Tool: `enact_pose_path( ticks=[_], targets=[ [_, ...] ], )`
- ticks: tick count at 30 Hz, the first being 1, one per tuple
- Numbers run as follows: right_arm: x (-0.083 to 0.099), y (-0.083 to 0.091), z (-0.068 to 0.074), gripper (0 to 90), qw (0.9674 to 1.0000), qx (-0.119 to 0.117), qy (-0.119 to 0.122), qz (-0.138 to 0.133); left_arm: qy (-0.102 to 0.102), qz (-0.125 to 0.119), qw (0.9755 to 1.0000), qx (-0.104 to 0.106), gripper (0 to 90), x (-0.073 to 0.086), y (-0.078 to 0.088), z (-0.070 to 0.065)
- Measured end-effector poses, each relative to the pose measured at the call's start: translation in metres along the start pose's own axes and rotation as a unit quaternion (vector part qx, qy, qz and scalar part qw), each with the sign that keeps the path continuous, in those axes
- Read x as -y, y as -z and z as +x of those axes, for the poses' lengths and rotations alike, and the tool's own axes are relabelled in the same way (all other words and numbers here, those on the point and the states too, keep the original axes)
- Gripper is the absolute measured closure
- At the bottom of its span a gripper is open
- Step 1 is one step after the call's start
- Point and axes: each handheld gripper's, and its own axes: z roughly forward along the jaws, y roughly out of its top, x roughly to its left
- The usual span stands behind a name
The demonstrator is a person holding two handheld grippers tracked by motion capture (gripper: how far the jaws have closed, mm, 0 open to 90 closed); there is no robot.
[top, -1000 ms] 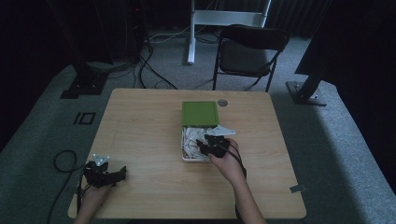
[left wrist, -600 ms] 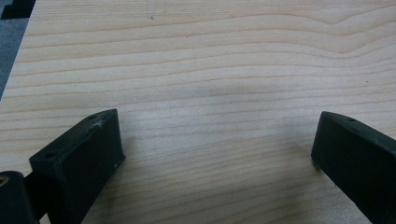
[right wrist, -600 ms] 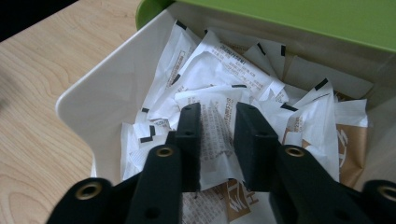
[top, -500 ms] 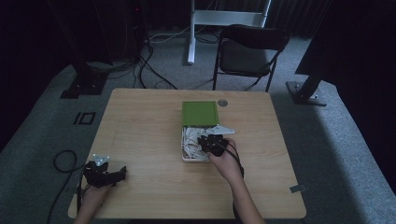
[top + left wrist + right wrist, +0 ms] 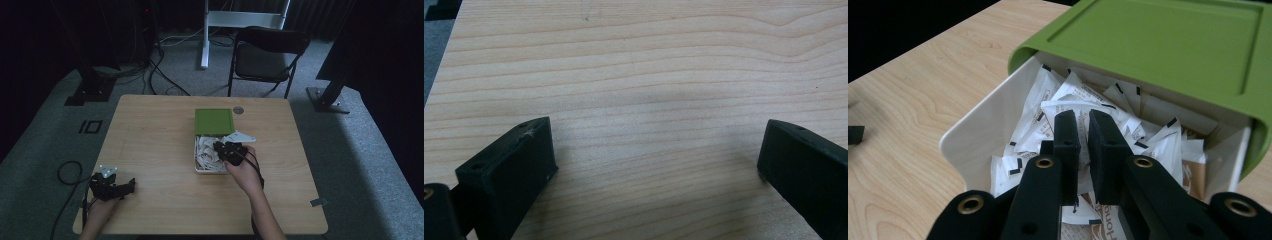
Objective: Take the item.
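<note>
A white box of white sachets lies mid-table, its green lid slid back over the far half. My right gripper reaches into the open half from the right. In the right gripper view its jaws stand almost together among the sachets, pinching the edge of a white sachet, with the box wall at left and the lid above. My left gripper rests at the table's near left corner. Its jaws are wide apart over bare wood, holding nothing.
A small round disc sits on the table beyond the lid. A black folding chair stands behind the table, and cables run over the floor at the left. A strip of tape marks the near right edge.
The right gripper has edged slightly left and forward over the sachets. The left gripper has stayed still.
</note>
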Motion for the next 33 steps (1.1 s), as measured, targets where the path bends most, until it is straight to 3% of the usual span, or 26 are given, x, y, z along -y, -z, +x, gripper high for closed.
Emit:
enact_pose_path(
  ticks=[4, 11, 20, 33],
  targets=[
    [-0.007, 0.008, 0.002, 83.5, 0.9996, -0.013, -0.008, -0.022, 0.0, 0.0, 1.0, 0.0, 2.7, 0.0, 0.0, 0.0],
    [-0.022, 0.02, 0.004, 83.7, 0.9991, -0.014, 0.004, -0.04, 0.0, 0.0, 1.0, 0.0, 2.8, 0.0, 0.0, 0.0],
    [-0.031, 0.033, -0.006, 83.7, 0.9981, 0.006, 0.016, -0.06, 0.0, 0.0, 1.0, 0.0, 2.8, 0.0, 0.0, 0.0],
    [-0.029, 0.054, -0.037, 83.6, 0.9954, 0.053, 0.001, -0.08, 0.0, 0.0, 1.0, 0.0, 2.8, 0.0, 0.0, 0.0]
  ],
)
